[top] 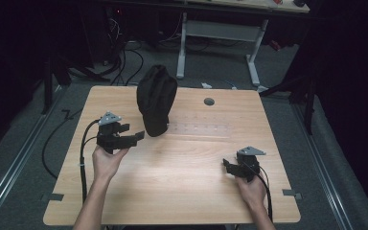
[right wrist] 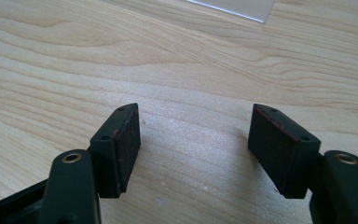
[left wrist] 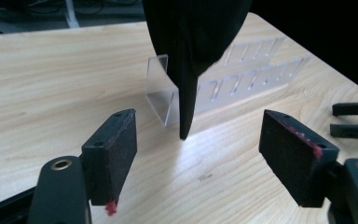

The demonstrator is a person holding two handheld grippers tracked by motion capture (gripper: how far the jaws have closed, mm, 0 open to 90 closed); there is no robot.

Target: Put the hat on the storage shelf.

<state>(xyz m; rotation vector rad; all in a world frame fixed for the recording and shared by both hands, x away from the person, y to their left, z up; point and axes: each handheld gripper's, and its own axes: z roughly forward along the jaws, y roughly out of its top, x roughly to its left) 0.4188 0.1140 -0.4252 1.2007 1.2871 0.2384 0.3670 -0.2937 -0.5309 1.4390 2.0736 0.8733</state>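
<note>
From above, your left gripper point(top: 136, 137), jaws spread, sits just beside the black cloth bag point(top: 156, 98) draped over a clear stand point(left wrist: 161, 88). In its own view, centre the hanging tip before pinching. Your right gripper point(right wrist: 193, 140) idles agape over bare table point(right wrist: 51, 60).

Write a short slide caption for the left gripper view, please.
Open left gripper faces a black cloth cap draped over a clear acrylic stand.
</note>
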